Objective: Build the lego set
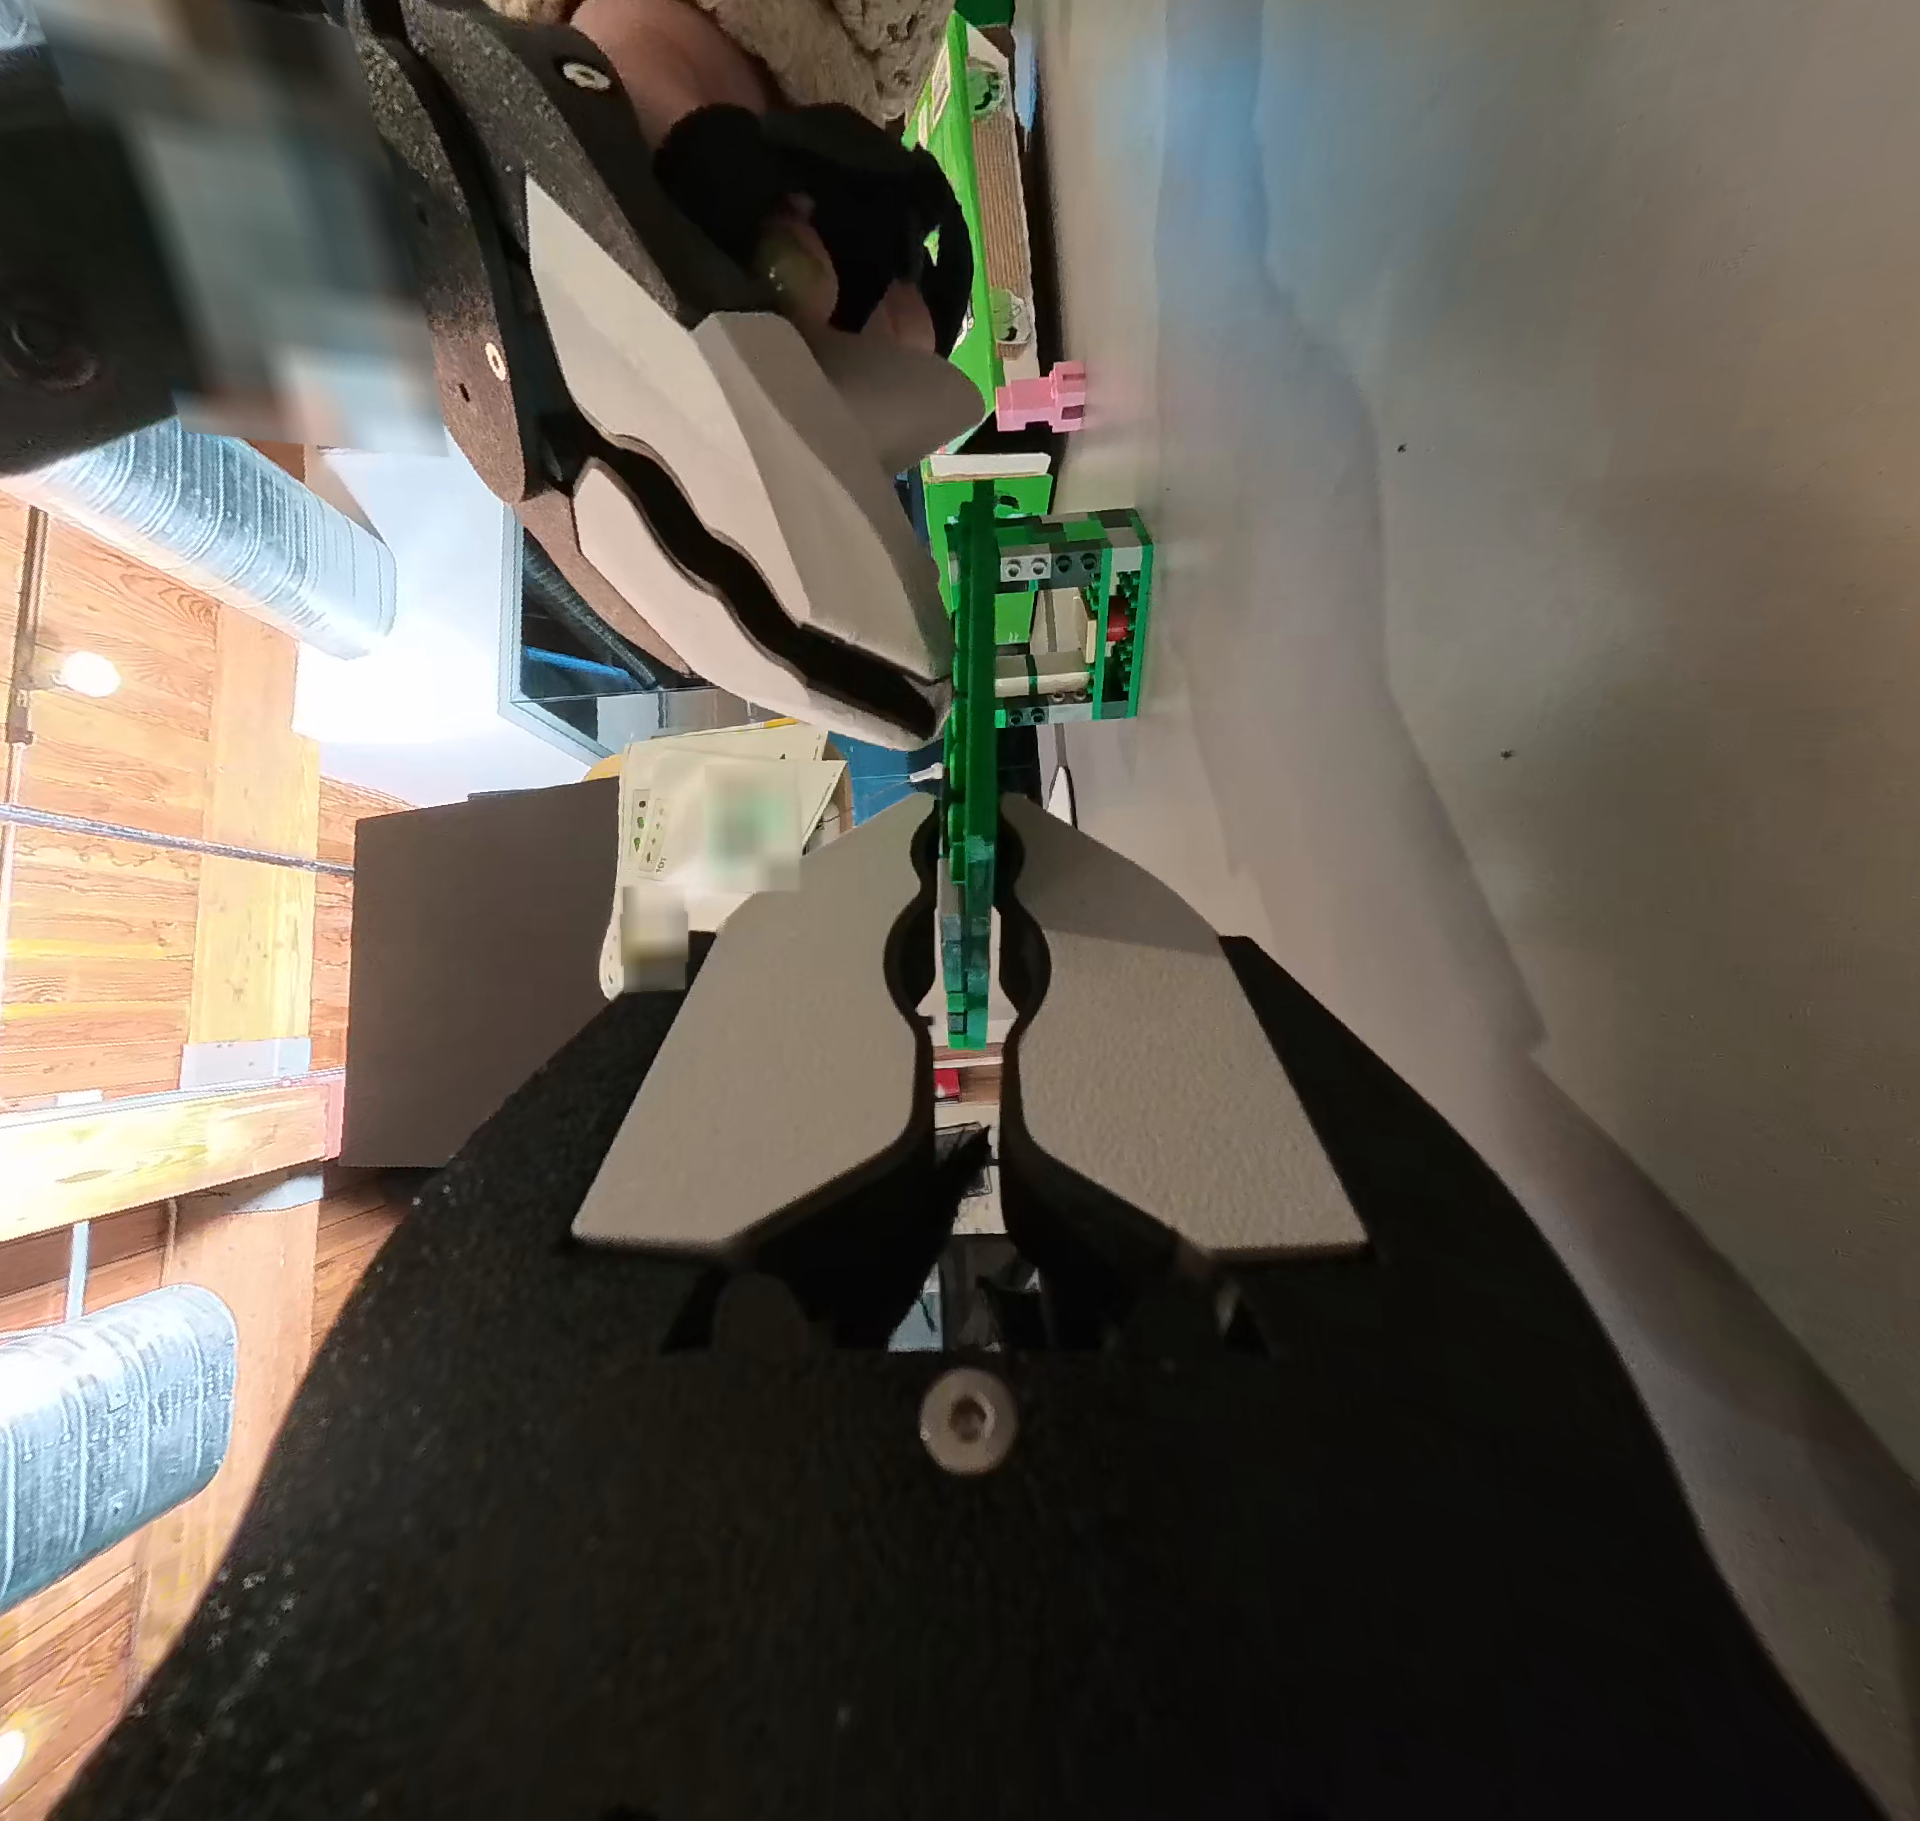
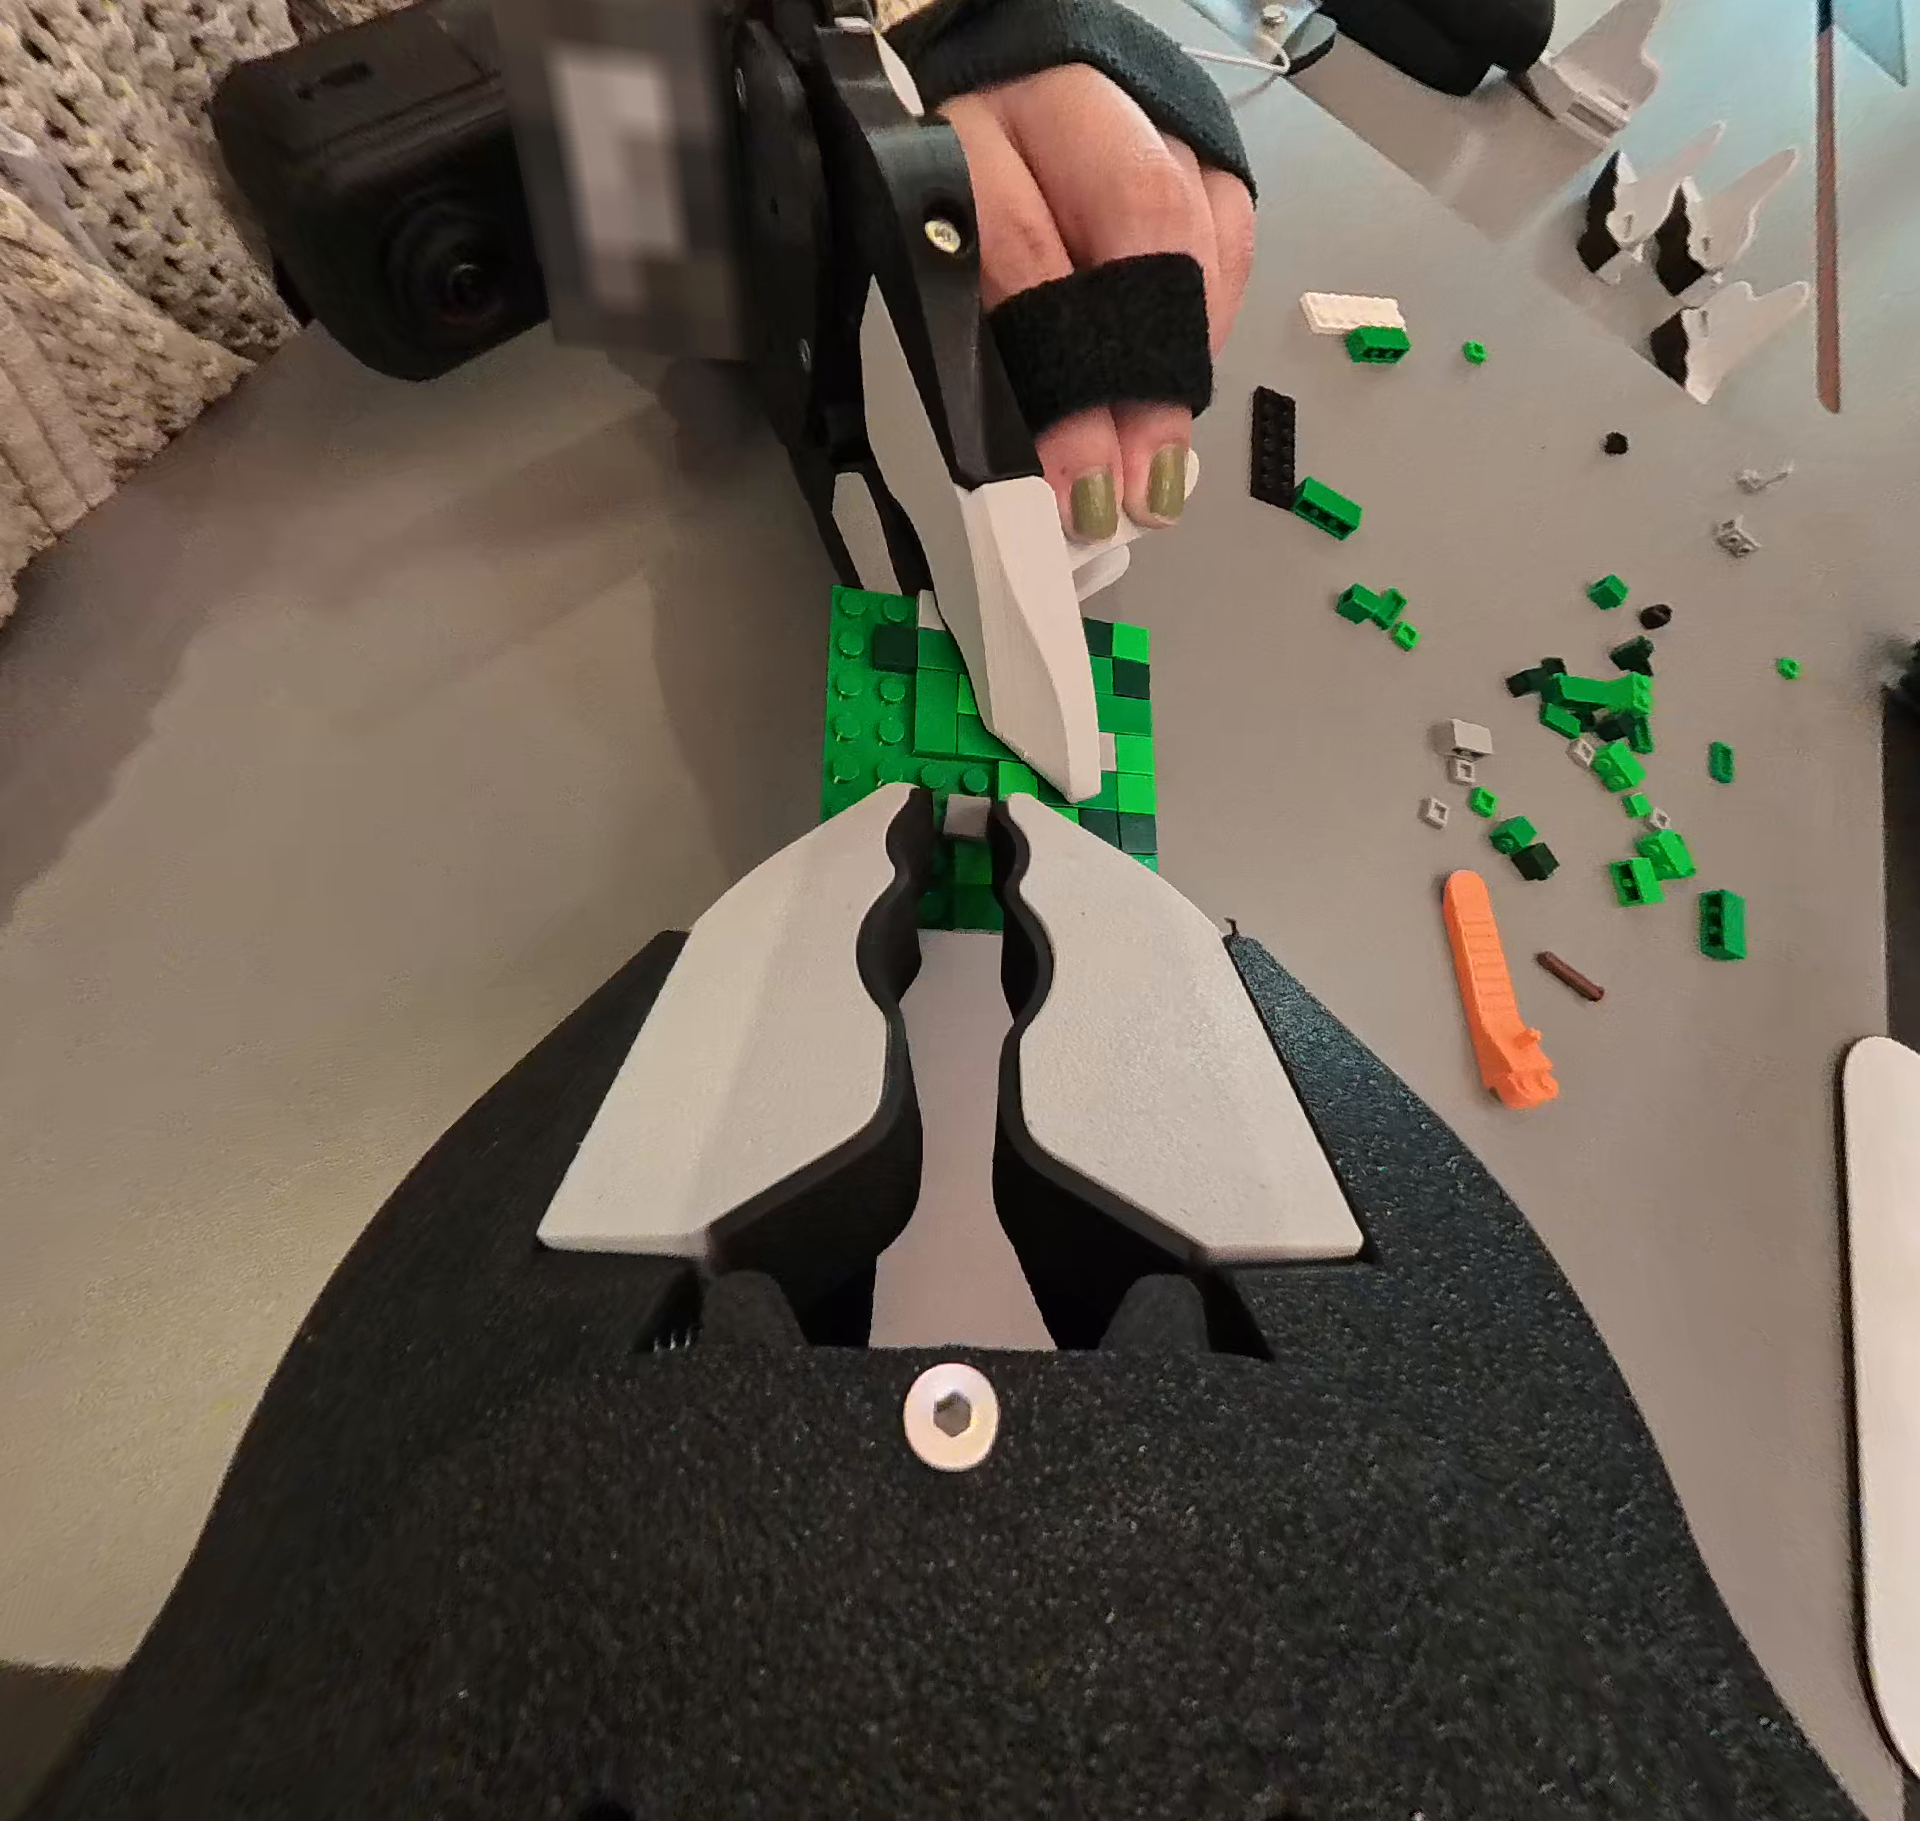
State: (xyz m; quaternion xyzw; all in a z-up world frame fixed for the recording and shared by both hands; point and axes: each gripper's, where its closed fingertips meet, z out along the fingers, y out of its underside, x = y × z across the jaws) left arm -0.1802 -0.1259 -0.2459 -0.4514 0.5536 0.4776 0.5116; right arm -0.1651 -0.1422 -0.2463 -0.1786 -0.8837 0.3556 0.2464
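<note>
Left gripper point(image 1: 966, 898) clamps the green plate point(image 2: 935, 711) edge-on, dead centre. Right gripper point(image 2: 961, 821) pinches one small grey tile point(image 2: 966, 817) at the plate's 6 o'clock edge. Plate mostly tiled, studs bare at 9 o'clock. One orange separator point(image 2: 1491, 992), twenty-odd loose bricks point(image 2: 1600, 722) at 3 o'clock: build maybe half done.

Left gripper point(image 1: 971, 836) clamped on edge of green lego plate point(image 1: 971, 732), right gripper point(image 1: 930, 701) tips touching plate's far face, green-and-grey block build point(image 1: 1081, 618) beyond, pink piece point(image 1: 1044, 400) on grey table point(image 1: 1455, 421).
</note>
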